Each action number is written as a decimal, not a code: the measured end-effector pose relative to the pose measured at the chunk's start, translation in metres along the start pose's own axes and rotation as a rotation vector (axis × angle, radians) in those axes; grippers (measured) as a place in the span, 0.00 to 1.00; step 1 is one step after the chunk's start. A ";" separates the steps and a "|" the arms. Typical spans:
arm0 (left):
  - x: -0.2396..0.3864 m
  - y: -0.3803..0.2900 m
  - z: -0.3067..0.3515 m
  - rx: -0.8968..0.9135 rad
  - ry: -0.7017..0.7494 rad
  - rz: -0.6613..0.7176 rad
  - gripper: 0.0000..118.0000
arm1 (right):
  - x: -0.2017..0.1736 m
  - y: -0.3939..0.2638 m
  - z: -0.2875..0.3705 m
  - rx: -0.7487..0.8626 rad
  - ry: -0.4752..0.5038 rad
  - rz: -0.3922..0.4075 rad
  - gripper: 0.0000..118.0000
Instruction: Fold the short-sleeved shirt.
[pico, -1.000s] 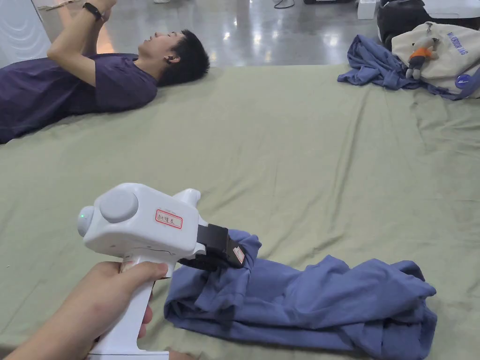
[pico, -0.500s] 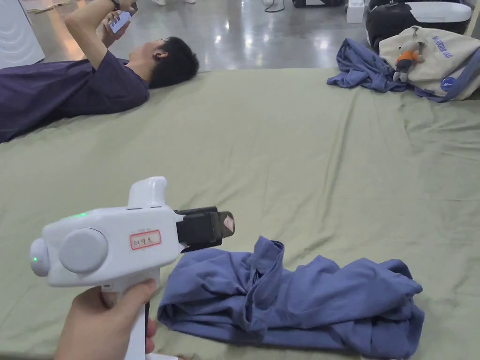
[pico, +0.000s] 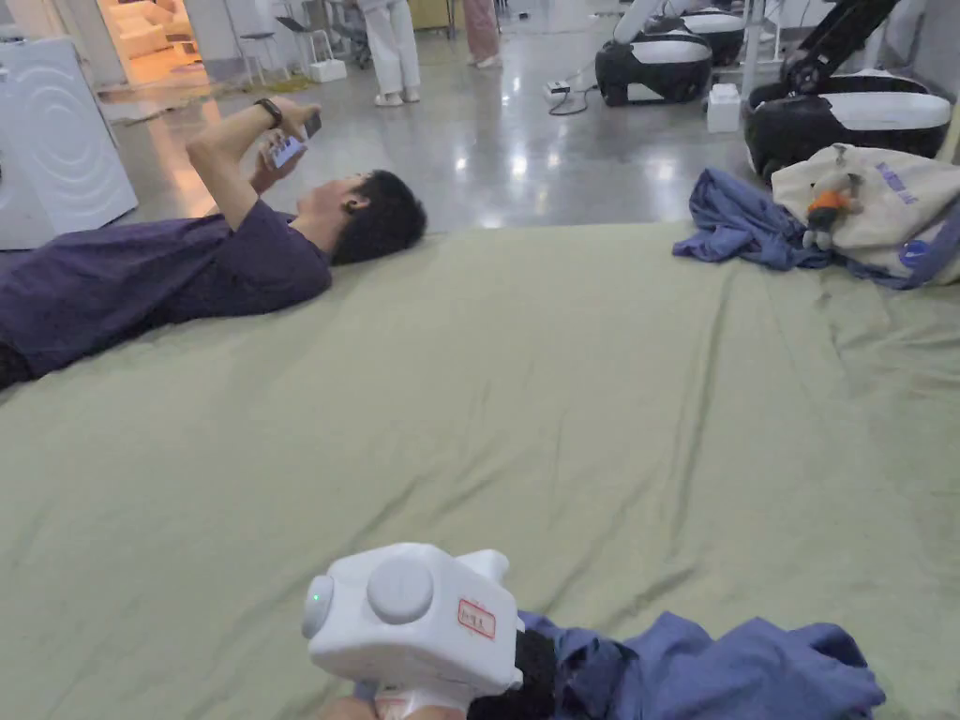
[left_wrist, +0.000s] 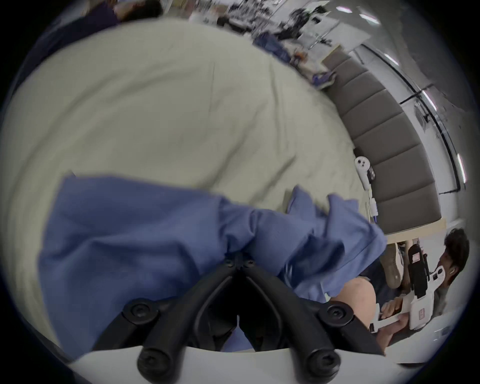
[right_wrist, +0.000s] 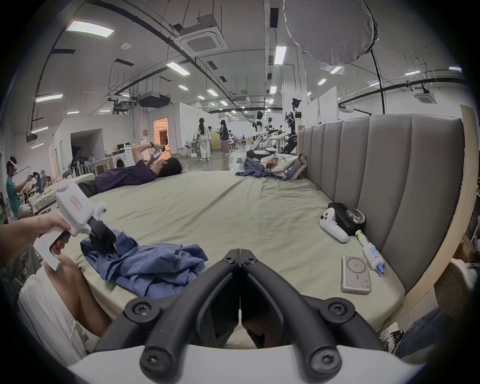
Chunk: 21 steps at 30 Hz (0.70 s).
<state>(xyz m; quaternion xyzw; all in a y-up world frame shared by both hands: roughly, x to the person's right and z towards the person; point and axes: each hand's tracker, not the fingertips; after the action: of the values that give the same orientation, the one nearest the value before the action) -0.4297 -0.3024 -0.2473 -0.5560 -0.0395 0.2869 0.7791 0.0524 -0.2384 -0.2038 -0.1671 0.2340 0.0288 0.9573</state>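
Head view: the left claw (pico: 525, 680) sits low on the crumpled blue shirt (pico: 712, 675) at the near edge of the green bed (pico: 562, 394); left gripper view: its jaws are pinched together on a bunch of shirt cloth; right gripper view: the right claw (right_wrist: 240, 256) is closed on nothing, above the bed's near edge beside the shirt.

No writing can be made out on the left gripper's (pico: 525, 670) red-bordered sticker (pico: 476, 618).

Left claw (left_wrist: 240, 259) pinched closed, angled downward; right claw (right_wrist: 241, 253) closed, level.
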 end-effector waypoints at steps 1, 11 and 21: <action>-0.004 -0.004 0.000 0.025 -0.005 -0.005 0.01 | 0.000 -0.001 -0.001 -0.005 0.001 0.000 0.02; 0.026 -0.029 0.065 0.377 -0.037 -0.198 0.01 | -0.012 0.010 -0.006 -0.005 0.036 0.037 0.02; -0.038 -0.180 0.200 1.148 0.226 -0.441 0.01 | -0.020 0.012 0.012 0.197 0.011 0.029 0.02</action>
<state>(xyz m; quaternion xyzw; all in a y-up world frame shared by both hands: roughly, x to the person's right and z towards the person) -0.4653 -0.1913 -0.0012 -0.0545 0.0899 0.0342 0.9939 0.0380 -0.2224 -0.1885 -0.0690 0.2434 0.0184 0.9673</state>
